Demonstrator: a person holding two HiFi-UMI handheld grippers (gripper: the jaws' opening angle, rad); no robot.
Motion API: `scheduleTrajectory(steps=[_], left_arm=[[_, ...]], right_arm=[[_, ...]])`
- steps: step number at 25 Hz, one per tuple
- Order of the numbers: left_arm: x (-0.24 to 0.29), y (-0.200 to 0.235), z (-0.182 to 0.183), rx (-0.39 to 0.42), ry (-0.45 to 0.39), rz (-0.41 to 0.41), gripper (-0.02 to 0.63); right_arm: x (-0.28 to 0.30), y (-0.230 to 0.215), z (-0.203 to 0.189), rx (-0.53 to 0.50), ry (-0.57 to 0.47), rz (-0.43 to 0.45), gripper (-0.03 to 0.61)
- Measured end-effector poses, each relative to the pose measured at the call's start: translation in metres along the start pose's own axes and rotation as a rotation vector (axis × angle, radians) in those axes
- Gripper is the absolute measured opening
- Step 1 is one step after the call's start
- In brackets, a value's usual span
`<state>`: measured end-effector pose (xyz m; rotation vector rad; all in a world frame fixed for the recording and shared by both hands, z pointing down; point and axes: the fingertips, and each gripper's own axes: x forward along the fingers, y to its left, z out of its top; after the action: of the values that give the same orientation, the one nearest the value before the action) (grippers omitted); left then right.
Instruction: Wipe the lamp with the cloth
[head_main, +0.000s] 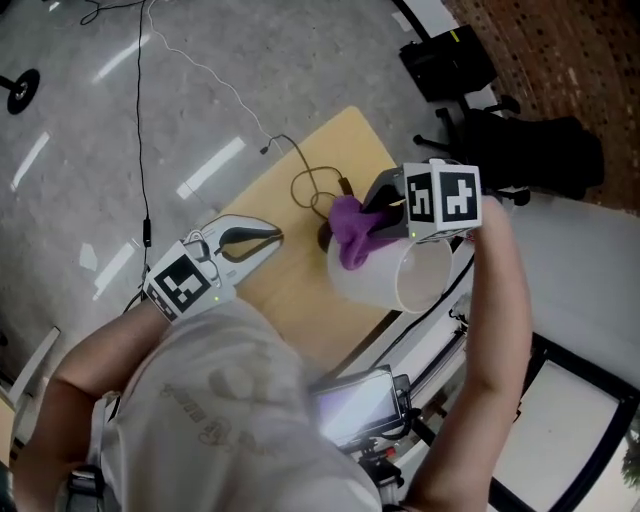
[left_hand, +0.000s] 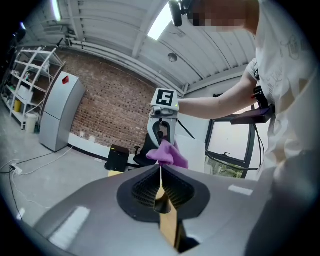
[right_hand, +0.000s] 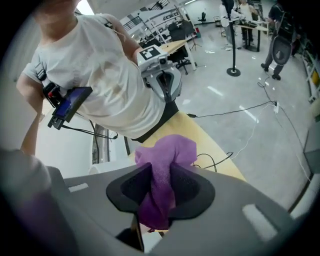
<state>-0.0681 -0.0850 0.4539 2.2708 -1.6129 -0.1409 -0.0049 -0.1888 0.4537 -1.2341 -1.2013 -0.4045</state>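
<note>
My right gripper (head_main: 375, 212) holds a purple cloth (head_main: 350, 235) at a white lamp (head_main: 400, 278) on a wooden tabletop (head_main: 300, 290).

In the head view, right of centre, my right gripper points steeply down, its jaws clamped on the cloth. The cloth bunches out past the tips over the upper left of the lamp's shade. I cannot tell whether it touches. The shade is tilted, its open mouth facing lower right. My left gripper (head_main: 268, 238), at left centre, has its jaws closed together on nothing, apart from the lamp. A dark cable (head_main: 310, 185) loops on the tabletop above the lamp.
</note>
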Motion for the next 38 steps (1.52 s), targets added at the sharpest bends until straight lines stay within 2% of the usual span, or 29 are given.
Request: scheduleTrajectory(steps=[4, 8, 10, 13, 15, 17, 19, 21, 24, 26, 28, 30, 32, 38], left_arm=[[-0.007, 0.004, 0.0, -0.007, -0.008, 0.022, 0.009], [-0.011, 0.005, -0.002, -0.008, -0.012, 0.038, 0.011], [-0.014, 0.005, -0.001, -0.006, -0.017, 0.042, 0.009], [-0.018, 0.005, -0.001, -0.001, -0.02, 0.044, 0.011], [-0.018, 0.003, -0.001, -0.003, -0.02, 0.039, 0.01], [-0.016, -0.001, 0.001, -0.014, -0.021, 0.03, 0.009], [-0.014, -0.002, 0.0, -0.005, -0.02, 0.024, 0.011], [-0.012, -0.004, -0.002, 0.007, -0.019, 0.019, 0.01], [-0.011, -0.006, -0.003, 0.005, -0.015, 0.013, 0.01], [-0.011, -0.008, -0.004, 0.006, -0.009, 0.008, 0.01], [-0.011, -0.01, -0.005, 0.007, -0.002, 0.004, 0.01], [-0.011, -0.013, -0.006, 0.01, 0.002, 0.002, 0.011], [-0.011, -0.014, -0.005, 0.014, 0.004, 0.005, 0.011], [-0.014, 0.0, -0.003, 0.003, 0.01, 0.029, 0.011]], right_arm=[[0.028, -0.019, 0.002, -0.036, 0.107, 0.013, 0.129], [0.054, -0.037, 0.002, -0.073, 0.195, -0.033, 0.129], [0.062, -0.047, -0.001, -0.079, 0.249, -0.085, 0.129], [0.056, -0.067, -0.011, -0.102, 0.346, -0.242, 0.127], [0.039, -0.07, -0.007, -0.101, 0.319, -0.311, 0.127], [0.014, -0.059, 0.007, -0.102, 0.212, -0.336, 0.127], [-0.012, -0.033, 0.027, -0.138, 0.091, -0.312, 0.127], [-0.033, 0.003, 0.044, -0.178, -0.002, -0.248, 0.129], [-0.048, 0.055, 0.059, -0.182, -0.055, -0.113, 0.129], [-0.041, 0.077, 0.058, -0.179, 0.002, -0.034, 0.129], [-0.02, 0.086, 0.047, -0.197, 0.129, 0.018, 0.129], [0.005, 0.088, 0.034, -0.231, 0.268, 0.055, 0.129], [0.025, 0.085, 0.028, -0.272, 0.355, 0.07, 0.129], [0.069, 0.06, 0.032, -0.367, 0.437, 0.056, 0.129]])
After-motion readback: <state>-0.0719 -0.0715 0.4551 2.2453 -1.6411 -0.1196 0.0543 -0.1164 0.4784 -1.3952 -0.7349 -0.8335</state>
